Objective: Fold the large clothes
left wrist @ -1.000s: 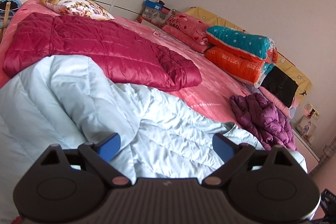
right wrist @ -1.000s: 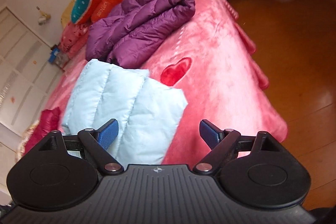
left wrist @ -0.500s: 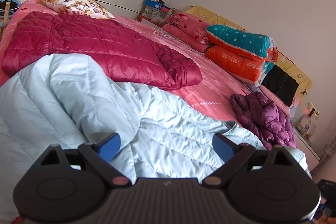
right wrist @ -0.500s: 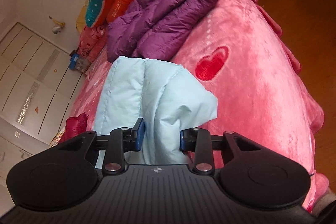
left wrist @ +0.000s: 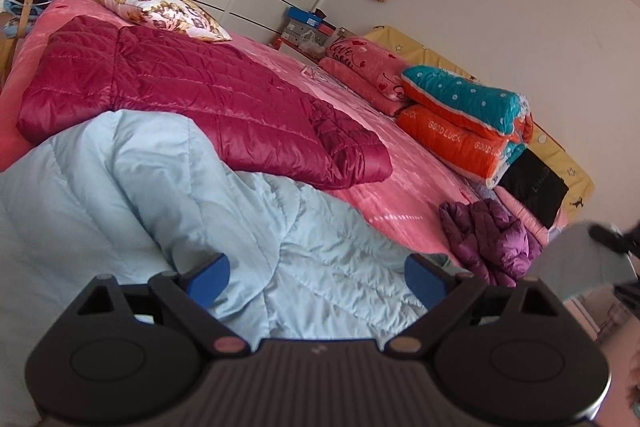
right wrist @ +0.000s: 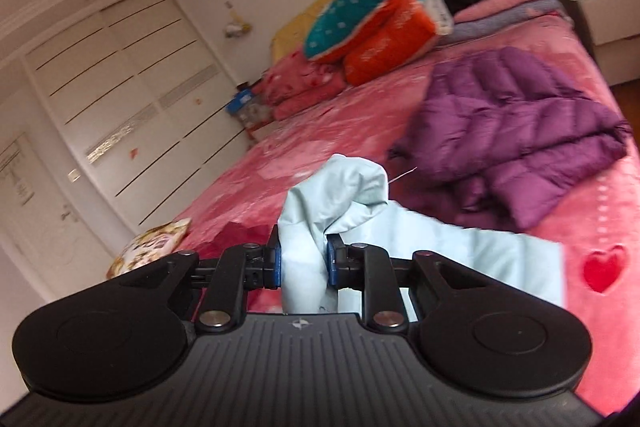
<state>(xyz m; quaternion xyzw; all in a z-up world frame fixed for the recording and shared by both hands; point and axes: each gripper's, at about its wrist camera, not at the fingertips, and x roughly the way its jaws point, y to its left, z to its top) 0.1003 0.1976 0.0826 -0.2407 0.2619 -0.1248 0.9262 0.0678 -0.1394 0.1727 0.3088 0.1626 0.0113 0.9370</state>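
Note:
A light blue puffer jacket (left wrist: 160,211) lies spread on the pink bed (left wrist: 408,179), right in front of my left gripper (left wrist: 316,279). That gripper is open, with its blue pads (left wrist: 208,277) hovering over the fabric. My right gripper (right wrist: 303,259) is still closing on a bunched corner of the light blue jacket (right wrist: 320,211), and its pads press the cloth. The corner is lifted off the bed while the rest of the jacket (right wrist: 480,255) trails below. In the left wrist view the raised corner (left wrist: 580,259) shows at the right edge.
A dark red jacket (left wrist: 180,99) lies flat beyond the blue one. A crumpled purple jacket (right wrist: 516,147) sits to the right. Folded quilts (left wrist: 460,123) and a black cushion line the headboard, with a patterned pillow (left wrist: 160,9) near the white wardrobe. A white nightstand (right wrist: 600,11) stands beside the bed.
My right gripper went from open to shut on the blue jacket's corner, then rose and rolled with it. The left gripper stayed open in place.

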